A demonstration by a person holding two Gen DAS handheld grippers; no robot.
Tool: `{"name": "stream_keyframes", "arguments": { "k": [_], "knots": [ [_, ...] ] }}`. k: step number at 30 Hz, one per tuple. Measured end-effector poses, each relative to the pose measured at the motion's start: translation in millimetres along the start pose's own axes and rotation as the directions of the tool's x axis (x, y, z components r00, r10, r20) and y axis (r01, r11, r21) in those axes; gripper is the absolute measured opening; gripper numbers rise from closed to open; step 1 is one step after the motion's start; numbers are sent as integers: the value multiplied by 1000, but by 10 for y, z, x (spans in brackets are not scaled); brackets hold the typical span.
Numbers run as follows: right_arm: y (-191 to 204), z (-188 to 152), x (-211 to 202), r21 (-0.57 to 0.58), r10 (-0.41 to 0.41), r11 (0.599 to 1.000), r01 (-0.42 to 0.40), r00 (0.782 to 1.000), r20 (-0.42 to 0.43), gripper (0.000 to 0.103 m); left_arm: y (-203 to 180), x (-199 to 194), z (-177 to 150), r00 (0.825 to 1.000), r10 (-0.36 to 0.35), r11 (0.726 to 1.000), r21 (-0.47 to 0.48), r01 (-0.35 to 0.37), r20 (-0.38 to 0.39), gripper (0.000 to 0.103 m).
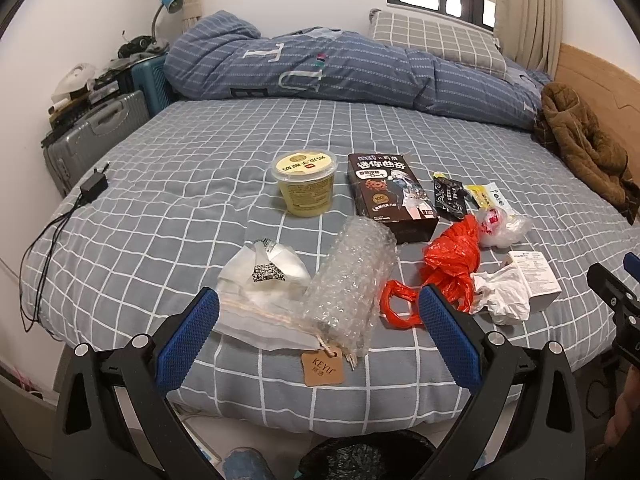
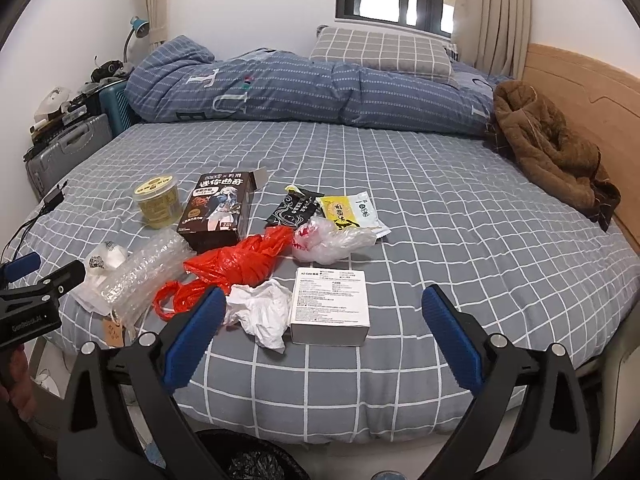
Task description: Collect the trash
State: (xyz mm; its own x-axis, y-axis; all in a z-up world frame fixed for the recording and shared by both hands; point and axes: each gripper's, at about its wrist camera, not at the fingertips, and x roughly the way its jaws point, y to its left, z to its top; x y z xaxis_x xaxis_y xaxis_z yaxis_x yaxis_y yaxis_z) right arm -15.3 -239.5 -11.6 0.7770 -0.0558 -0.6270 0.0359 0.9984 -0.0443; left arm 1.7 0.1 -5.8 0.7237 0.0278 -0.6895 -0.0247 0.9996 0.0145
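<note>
Trash lies on the grey checked bed. In the left wrist view I see a yellow cup, a black snack box, a roll of bubble wrap, a white packet with a brown tag, a red plastic bag, crumpled white tissue and a small white box. My left gripper hangs open in front of the bubble wrap. In the right wrist view my right gripper stands open before the tissue and white box, with the red bag just beyond.
A bin with a black liner sits on the floor below the bed edge. A blue duvet, a pillow and a brown jacket lie at the back. Suitcases stand at left. A charger lies on the bed.
</note>
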Motion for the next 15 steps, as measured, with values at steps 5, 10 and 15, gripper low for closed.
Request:
{"name": "stream_keyframes", "arguments": {
  "k": [5, 10, 15],
  "knots": [
    [0, 2, -3, -6, 1, 1000, -1, 1000, 3, 94, 8, -2, 4, 1000, 3, 1000, 0, -3, -1, 97],
    [5, 2, -3, -6, 3, 1000, -3, 1000, 4, 94, 7, -1, 7, 1000, 2, 1000, 1, -2, 0, 97],
    [6, 3, -4, -6, 2, 1000, -2, 1000, 3, 94, 5, 0, 6, 1000, 3, 1000, 1, -3, -1, 97]
  ]
}}
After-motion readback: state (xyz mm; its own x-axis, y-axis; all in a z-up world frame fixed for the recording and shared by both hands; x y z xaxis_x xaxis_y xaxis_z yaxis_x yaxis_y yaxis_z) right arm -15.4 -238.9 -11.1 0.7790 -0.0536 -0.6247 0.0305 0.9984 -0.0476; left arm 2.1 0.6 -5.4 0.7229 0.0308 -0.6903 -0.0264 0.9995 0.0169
